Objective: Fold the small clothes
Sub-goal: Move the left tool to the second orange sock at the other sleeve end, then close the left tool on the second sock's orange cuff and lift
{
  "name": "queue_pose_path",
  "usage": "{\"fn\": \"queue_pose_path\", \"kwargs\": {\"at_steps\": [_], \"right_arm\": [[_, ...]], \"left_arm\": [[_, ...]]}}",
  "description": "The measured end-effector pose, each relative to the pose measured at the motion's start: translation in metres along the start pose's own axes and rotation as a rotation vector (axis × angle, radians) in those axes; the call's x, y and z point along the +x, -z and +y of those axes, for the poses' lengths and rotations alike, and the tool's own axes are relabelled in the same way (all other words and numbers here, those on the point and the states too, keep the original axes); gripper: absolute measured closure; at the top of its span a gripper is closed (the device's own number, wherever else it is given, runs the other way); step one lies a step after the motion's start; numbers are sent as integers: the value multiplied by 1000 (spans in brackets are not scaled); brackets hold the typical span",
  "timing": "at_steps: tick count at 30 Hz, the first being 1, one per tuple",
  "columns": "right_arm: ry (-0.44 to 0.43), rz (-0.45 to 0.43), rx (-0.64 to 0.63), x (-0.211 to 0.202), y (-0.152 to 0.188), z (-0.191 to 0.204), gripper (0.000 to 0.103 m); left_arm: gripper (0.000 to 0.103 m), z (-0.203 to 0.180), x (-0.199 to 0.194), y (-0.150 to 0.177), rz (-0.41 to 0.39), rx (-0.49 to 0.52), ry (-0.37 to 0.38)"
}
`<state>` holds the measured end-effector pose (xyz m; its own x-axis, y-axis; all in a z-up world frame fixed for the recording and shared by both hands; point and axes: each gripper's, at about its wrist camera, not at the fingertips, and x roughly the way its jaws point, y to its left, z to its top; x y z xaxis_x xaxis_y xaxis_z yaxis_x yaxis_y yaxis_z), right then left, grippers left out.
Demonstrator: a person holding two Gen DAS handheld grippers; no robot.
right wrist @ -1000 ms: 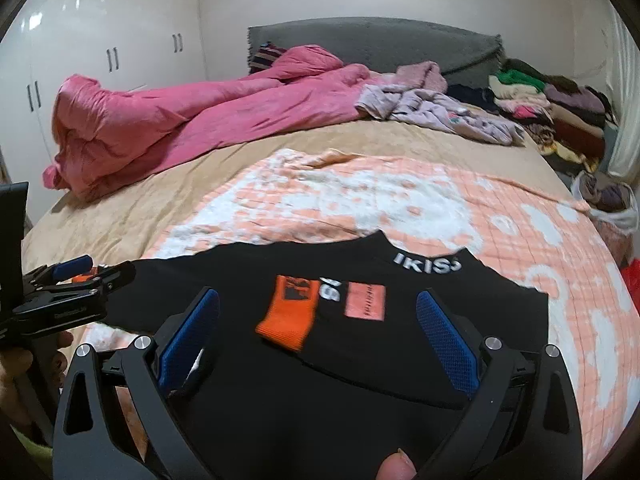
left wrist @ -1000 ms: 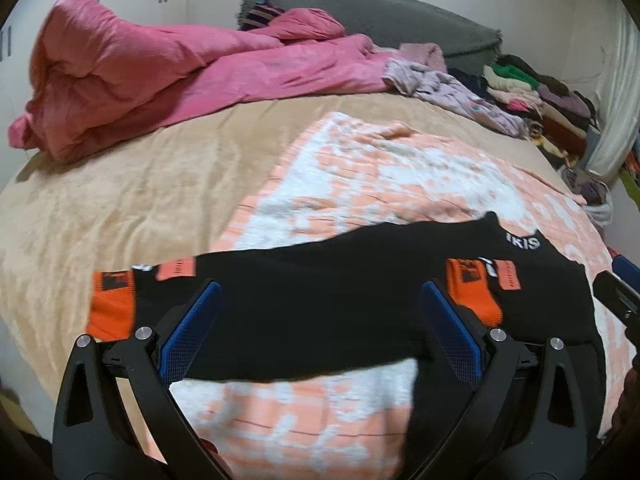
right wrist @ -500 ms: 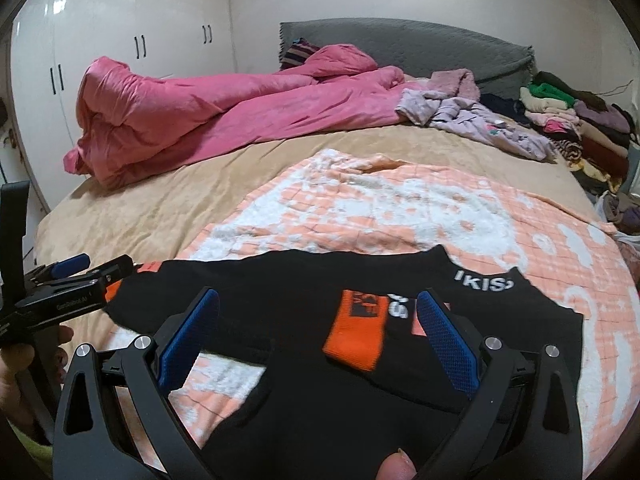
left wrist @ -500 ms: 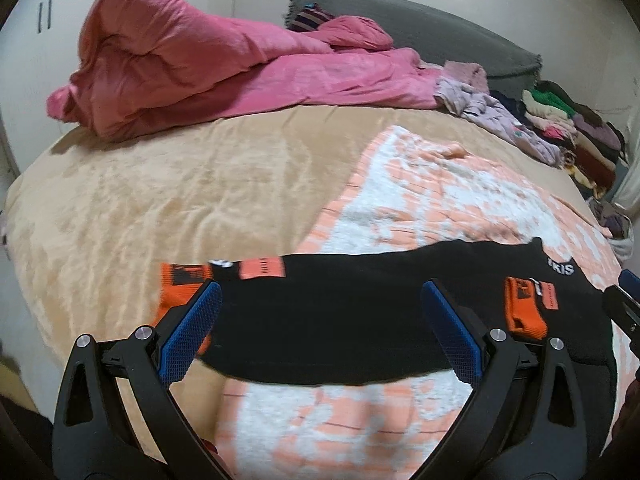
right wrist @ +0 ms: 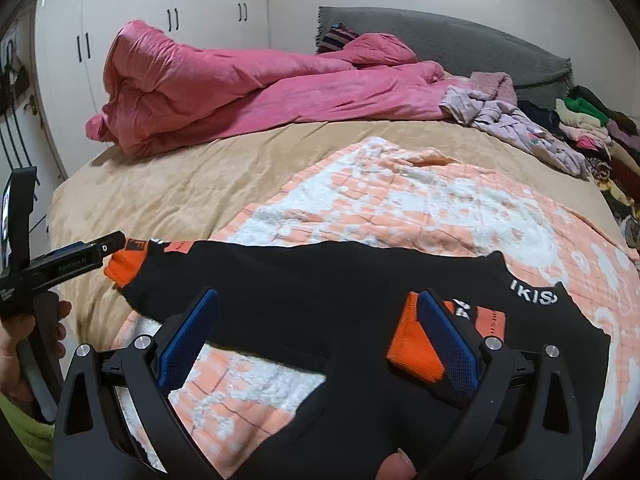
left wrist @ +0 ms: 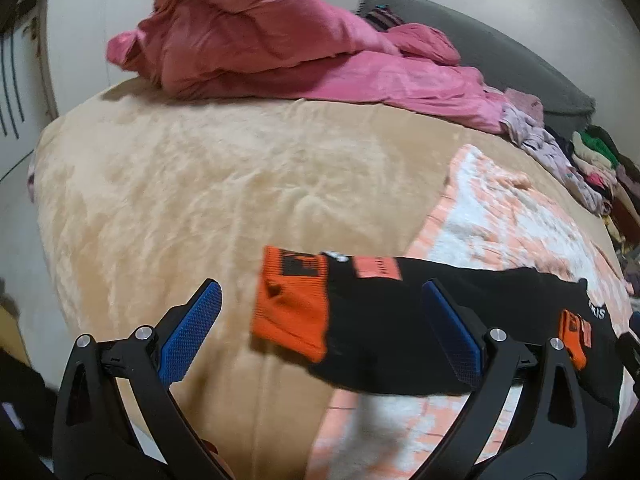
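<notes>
A black long-sleeved top (right wrist: 320, 292) with orange cuffs lies on the orange-and-white blanket (right wrist: 400, 200) on the bed. Its left sleeve stretches out to the left, ending in an orange cuff (left wrist: 292, 312), also seen in the right wrist view (right wrist: 124, 266). The other orange cuff (right wrist: 412, 352) lies folded onto the body. My left gripper (left wrist: 320, 332) is open, its jaws on either side of the left cuff; it also shows in the right wrist view (right wrist: 80, 256) beside that cuff. My right gripper (right wrist: 316, 336) is open above the top's body.
A pink duvet (right wrist: 240, 84) is heaped at the far left of the beige bed (left wrist: 180, 200). Loose lilac clothes (right wrist: 520, 128) and a stack of folded clothes (right wrist: 592, 132) lie at the far right. A grey headboard (right wrist: 440, 44) and white wardrobes (right wrist: 160, 12) stand behind.
The left gripper has swung left along the sleeve to the outer orange cuff. The right gripper's view has shifted slightly left; the folded cuff now sits by its right finger.
</notes>
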<state>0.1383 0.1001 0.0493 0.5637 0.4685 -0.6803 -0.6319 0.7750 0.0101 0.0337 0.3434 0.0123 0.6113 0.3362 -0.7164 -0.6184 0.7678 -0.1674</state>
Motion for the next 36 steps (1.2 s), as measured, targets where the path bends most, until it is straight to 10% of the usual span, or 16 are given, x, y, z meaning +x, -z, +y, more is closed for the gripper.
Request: {"fn": "queue_pose_path", "kwargs": {"at_steps": [15, 30, 36], "right_arm": [[-75, 37, -119, 26, -5, 45, 5], [-89, 106, -138, 52, 22, 60, 5], [-70, 121, -80, 53, 30, 41, 5]], "left_arm": [[12, 39, 28, 10, 76, -99, 13], [50, 39, 50, 20, 114, -192, 79], [86, 29, 54, 19, 112, -176, 106]]}}
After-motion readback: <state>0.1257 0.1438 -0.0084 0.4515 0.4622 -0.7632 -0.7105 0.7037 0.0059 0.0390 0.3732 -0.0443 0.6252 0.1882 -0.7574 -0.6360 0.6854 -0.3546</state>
